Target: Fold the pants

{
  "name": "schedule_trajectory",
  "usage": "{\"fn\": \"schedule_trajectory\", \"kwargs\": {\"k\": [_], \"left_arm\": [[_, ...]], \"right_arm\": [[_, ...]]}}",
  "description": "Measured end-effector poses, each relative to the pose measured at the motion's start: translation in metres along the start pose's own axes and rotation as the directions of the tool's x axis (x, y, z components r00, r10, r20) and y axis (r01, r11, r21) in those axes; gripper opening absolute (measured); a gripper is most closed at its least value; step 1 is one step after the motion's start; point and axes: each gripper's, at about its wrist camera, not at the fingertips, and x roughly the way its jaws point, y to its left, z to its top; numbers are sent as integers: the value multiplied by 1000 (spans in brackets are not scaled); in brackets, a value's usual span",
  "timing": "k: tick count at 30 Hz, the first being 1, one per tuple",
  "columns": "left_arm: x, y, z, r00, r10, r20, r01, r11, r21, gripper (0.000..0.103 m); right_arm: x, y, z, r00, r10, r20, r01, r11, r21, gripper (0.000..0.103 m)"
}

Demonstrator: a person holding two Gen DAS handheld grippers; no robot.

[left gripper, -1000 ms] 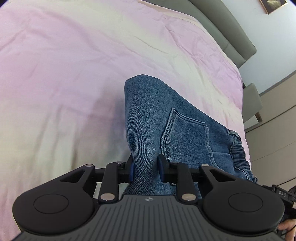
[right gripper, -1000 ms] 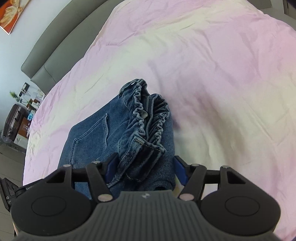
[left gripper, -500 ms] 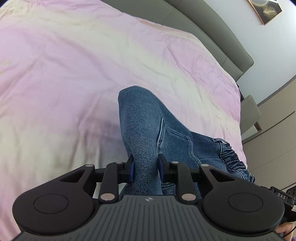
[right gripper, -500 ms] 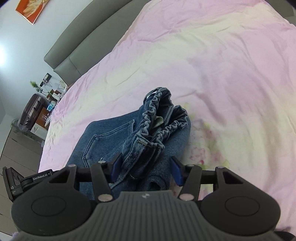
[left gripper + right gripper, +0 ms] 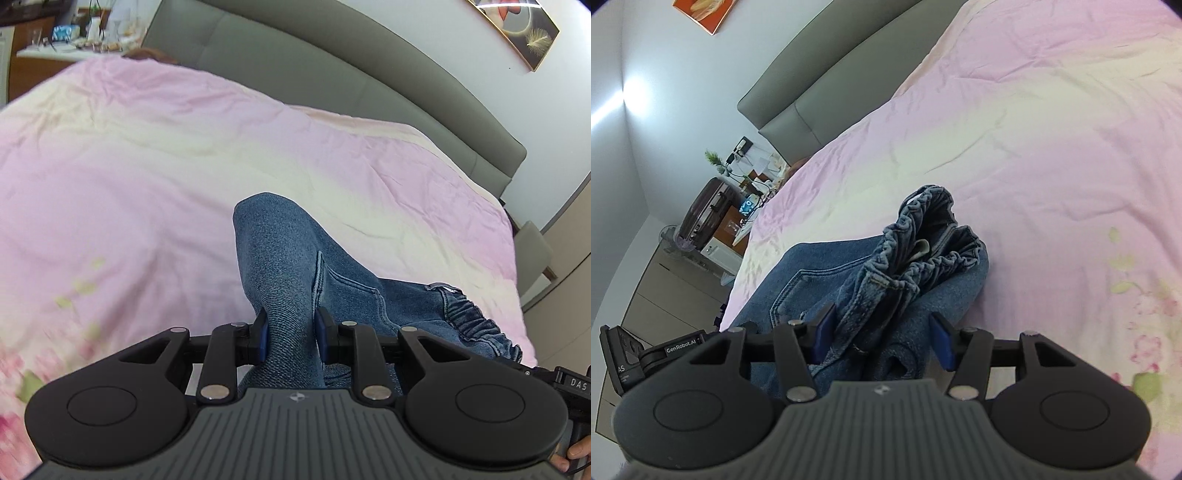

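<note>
Left gripper [image 5: 290, 334]: clamped narrowly on the pants [image 5: 280, 266] fold (denim), extending toward 12 o'clock.
Right gripper [image 5: 881, 338]: half-spread, gripped on the bunched waistband [image 5: 923, 240].

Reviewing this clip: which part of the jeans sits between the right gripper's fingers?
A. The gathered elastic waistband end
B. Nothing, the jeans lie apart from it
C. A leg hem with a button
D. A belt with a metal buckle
A: in the right wrist view the bunched elastic waistband of the jeans runs down between the fingers of the right gripper, above the pink bedspread.
</note>
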Motion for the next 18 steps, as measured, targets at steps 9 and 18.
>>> {"fn": "schedule_trajectory", "kwargs": {"k": [9, 18], "left_arm": [[23, 78, -21, 996, 74, -53, -73, 997, 24, 24], [43, 111, -46, 983, 145, -109, -141, 989, 45, 32]], "right_arm": [[75, 17, -47, 996, 4, -87, -4, 1000, -1, 51], [109, -25, -87, 975, -99, -199, 107, 994, 28, 52]]}}
